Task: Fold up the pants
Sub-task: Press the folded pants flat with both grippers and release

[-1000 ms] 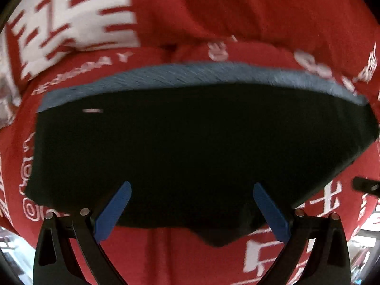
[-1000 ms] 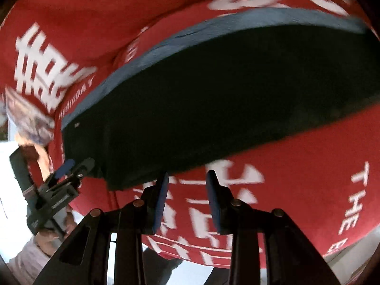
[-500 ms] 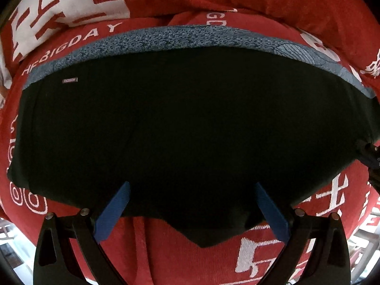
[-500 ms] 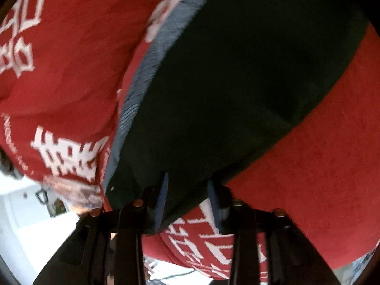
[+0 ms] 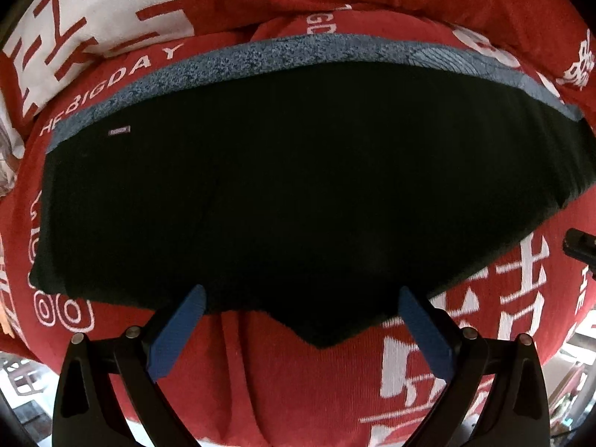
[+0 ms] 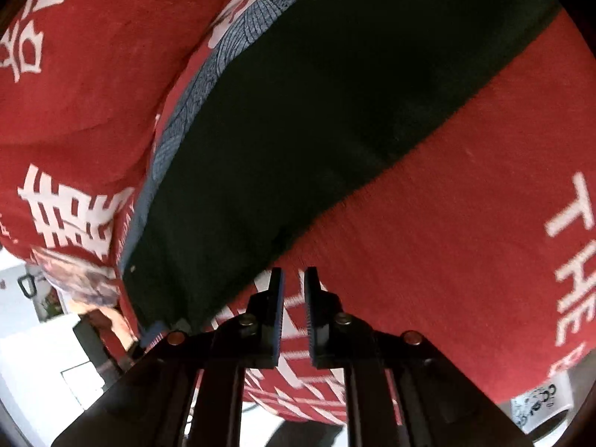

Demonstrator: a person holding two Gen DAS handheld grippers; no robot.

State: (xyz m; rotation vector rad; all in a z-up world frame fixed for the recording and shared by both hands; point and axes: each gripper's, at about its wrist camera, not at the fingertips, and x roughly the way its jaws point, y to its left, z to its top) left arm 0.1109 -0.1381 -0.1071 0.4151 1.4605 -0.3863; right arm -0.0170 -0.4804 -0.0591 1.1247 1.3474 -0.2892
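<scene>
Black pants (image 5: 298, 186) beyond both grippers' jaws

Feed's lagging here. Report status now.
Left gripper open above pants. Right gripper opening, nothing between jaws. Pants flat on red blanket. Nothing in the way.

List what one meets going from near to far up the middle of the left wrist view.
Left tongs standing open → bare red printed cloth → black pants → their grey patterned waistband → red cloth again, bunched along the top.
</scene>
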